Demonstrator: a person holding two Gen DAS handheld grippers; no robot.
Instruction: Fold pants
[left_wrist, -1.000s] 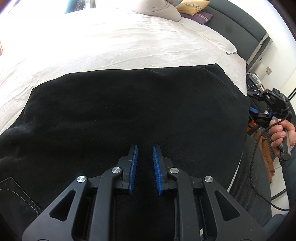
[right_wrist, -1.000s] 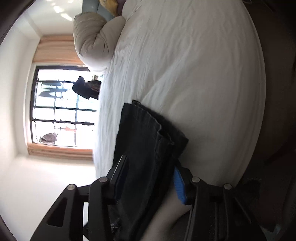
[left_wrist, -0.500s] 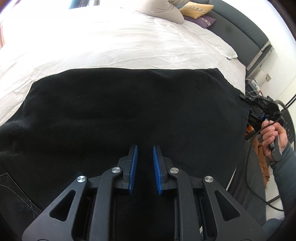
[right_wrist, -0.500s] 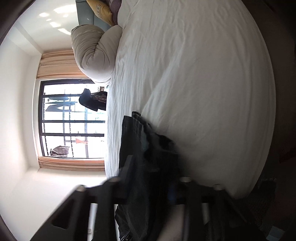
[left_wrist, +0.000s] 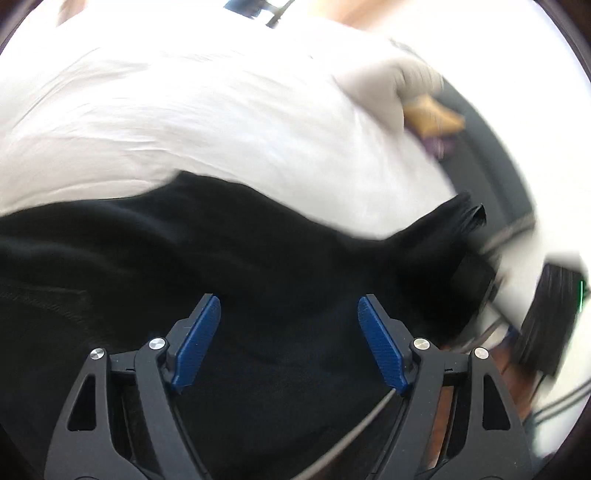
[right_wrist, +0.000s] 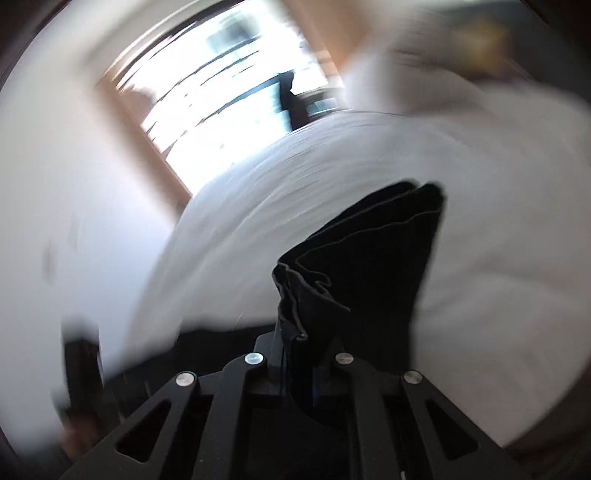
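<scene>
one pair of pants on one bed, two grippers on site

the largest item before you is one bed (left_wrist: 207, 122), dressed in a white sheet that fills most of both views. both views are blurred, so fine detail is not readable.

on that bed lies one pair of black pants (left_wrist: 258, 258). in your left wrist view the dark cloth spreads across the lower half of the frame, with one end drawn up to a point at the right. in your right wrist view that end (right_wrist: 369, 266) stands raised off the sheet, and several stacked edges of fabric show along its top.

at the head end you have one beige pillow (left_wrist: 384, 88), one yellow cushion (left_wrist: 432, 114) and a patch of purple just below it, too blurred to name. one window (right_wrist: 225, 92) shows in the right view.

your left gripper (left_wrist: 289, 341) has just been opening; its two blue pads (left_wrist: 195, 343) now stand well apart above the pants, with nothing between them.

your right gripper (right_wrist: 298, 365) has just been closing; its two jaws are nearly together and clamp the bunched end of the pants.
</scene>
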